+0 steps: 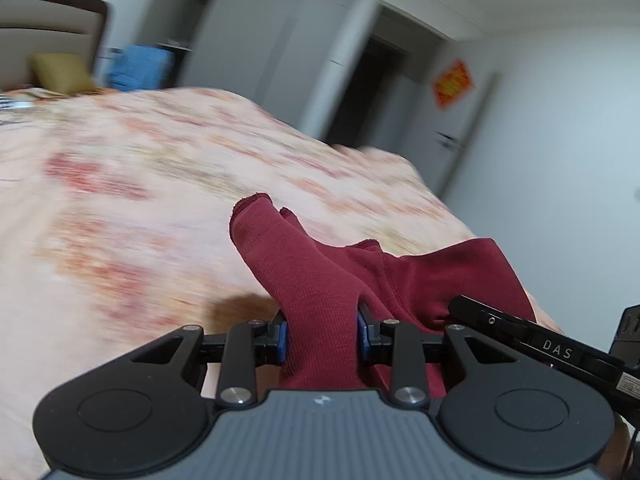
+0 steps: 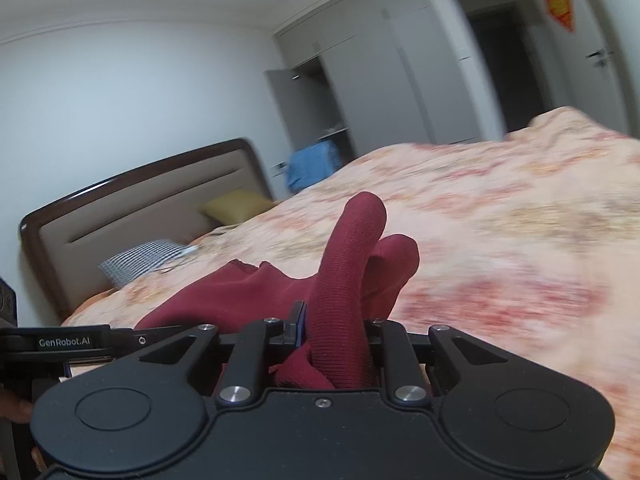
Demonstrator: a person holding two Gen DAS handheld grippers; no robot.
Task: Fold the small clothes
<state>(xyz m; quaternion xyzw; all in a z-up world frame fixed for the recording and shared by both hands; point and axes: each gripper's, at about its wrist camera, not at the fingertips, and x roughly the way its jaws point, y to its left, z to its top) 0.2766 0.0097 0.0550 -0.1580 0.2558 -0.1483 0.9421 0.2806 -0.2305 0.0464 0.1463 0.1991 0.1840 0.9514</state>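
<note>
- Left gripper (image 1: pixel 321 338) is clamped on a bunched fold of the red garment (image 1: pixel 420 276); blue pads press the ribbed cloth from both sides, nothing loose between them.
- Right gripper (image 2: pixel 334 334) is clamped too, on another bunch of the same garment (image 2: pixel 240 296), a rolled tube of it poking up and away past the fingers.
- So the garment hangs between the two tools, just above the floral bedspread (image 1: pixel 140 208), with its middle sagging from one grip to the other.
- The key relation: its long axis runs side to side, left grip to right grip, and the two tools sit close beside each other. The left view shows the right tool's black body at its right edge; the right view shows the left one at its left edge.
- Neither hand is nearer: each holds its own end.
- Judged from this, the coming move depends on the hands going apart along that axis to pull the cloth taut, then laying it flat on the bedspread on the far side of the tools.
- The background is smeared, so finer creases cannot be read.
</note>
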